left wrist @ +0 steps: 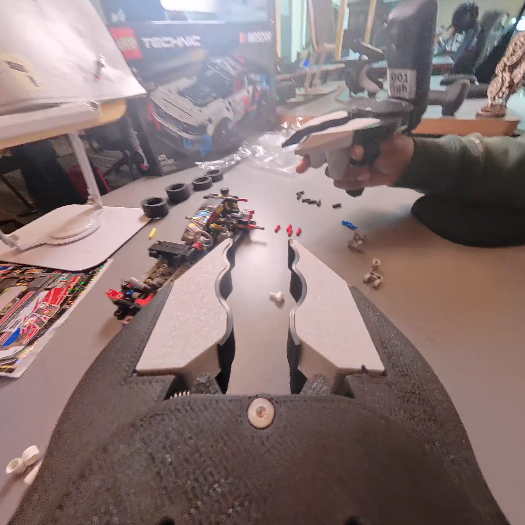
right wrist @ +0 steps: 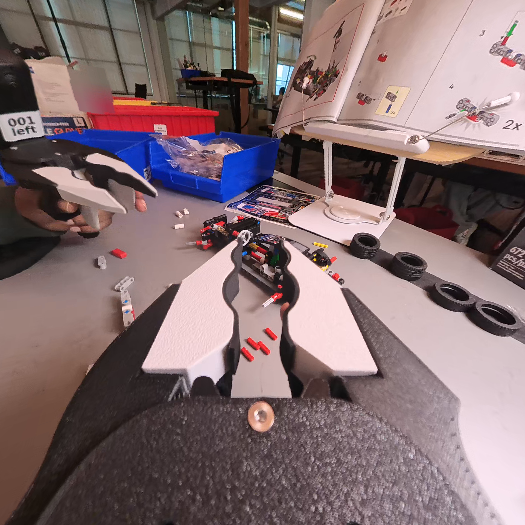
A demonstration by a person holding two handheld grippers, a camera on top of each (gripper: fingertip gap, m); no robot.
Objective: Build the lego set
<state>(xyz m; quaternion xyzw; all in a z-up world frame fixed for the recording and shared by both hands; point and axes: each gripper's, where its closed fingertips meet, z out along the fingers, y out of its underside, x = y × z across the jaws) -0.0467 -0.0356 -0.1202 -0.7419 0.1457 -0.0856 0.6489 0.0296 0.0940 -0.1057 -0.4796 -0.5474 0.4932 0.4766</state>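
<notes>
The partly built lego car chassis (left wrist: pixel 216 224) lies on the grey table; it also shows in the right wrist view (right wrist: pixel 255 250). My left gripper (left wrist: pixel 260 244) is open and empty, held above the table just right of the chassis. My right gripper (right wrist: pixel 260 244) is open and empty, and the chassis lies just beyond its tips. A few red pins (right wrist: pixel 257 345) lie on the table under its fingers, also in the left wrist view (left wrist: pixel 288 229). Each gripper shows in the other's view, held in a hand: the right (left wrist: pixel 289 147) and the left (right wrist: pixel 140 202).
Several black tires (right wrist: pixel 409 265) (left wrist: pixel 177 191) line the table. An instruction booklet (right wrist: pixel 426 71) sits on a white stand (left wrist: pixel 74 224), beside a sticker sheet (right wrist: pixel 272 204). Blue bins (right wrist: pixel 247 167), the set's box (left wrist: pixel 204 85), and loose black pins (left wrist: pixel 308 200) and grey connectors (left wrist: pixel 372 274) lie around. There is about 15 centimeters between the tips of the two grippers.
</notes>
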